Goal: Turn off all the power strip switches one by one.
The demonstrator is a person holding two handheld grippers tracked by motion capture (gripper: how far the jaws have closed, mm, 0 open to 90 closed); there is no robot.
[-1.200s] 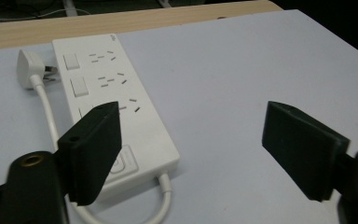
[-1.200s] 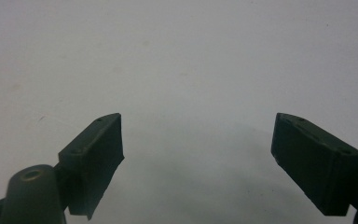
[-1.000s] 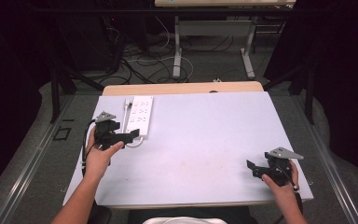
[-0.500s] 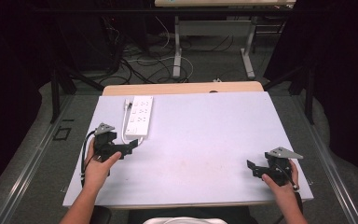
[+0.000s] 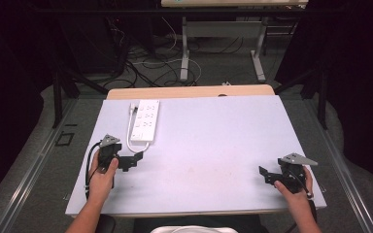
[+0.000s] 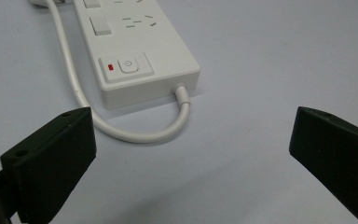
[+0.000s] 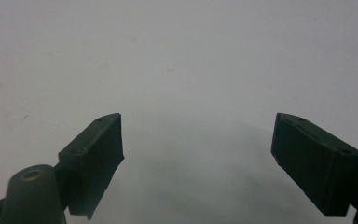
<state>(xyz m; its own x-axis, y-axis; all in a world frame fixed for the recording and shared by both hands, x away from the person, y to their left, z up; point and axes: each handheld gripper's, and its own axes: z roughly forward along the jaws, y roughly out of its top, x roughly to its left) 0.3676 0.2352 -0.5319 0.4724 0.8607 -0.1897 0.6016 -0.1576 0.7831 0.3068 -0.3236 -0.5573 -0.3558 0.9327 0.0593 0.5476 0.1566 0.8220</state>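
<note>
High view: we see a white bench [image 5: 213, 145] w/ a wood strip at its far edge. A white power strip [image 5: 144, 120] lies flat near the far left corner, long side running away from us. Its white cord [image 5: 132, 141] leaves the near end, loops round and runs back up along the strip's left side.

Our left gripper [image 5: 131, 161] sits low over the bench, just near of the strip, held in the left hand [image 5: 103, 170]. It is not touching the strip. Left gripper view: the jaws are wide apart, nothing between them but bare bench. The strip's near end lies ahead, w/ a power button [image 6: 127, 66] and a small red light [image 6: 110, 67] beside it. The cord loop curves just past the left jaw.

Our right gripper [image 5: 267, 174] is at the near right corner, well apart from the strip, in the right hand [image 5: 294, 187]. Right gripper view: its jaws are spread wide too, over bare bench, holding nothing.
</note>
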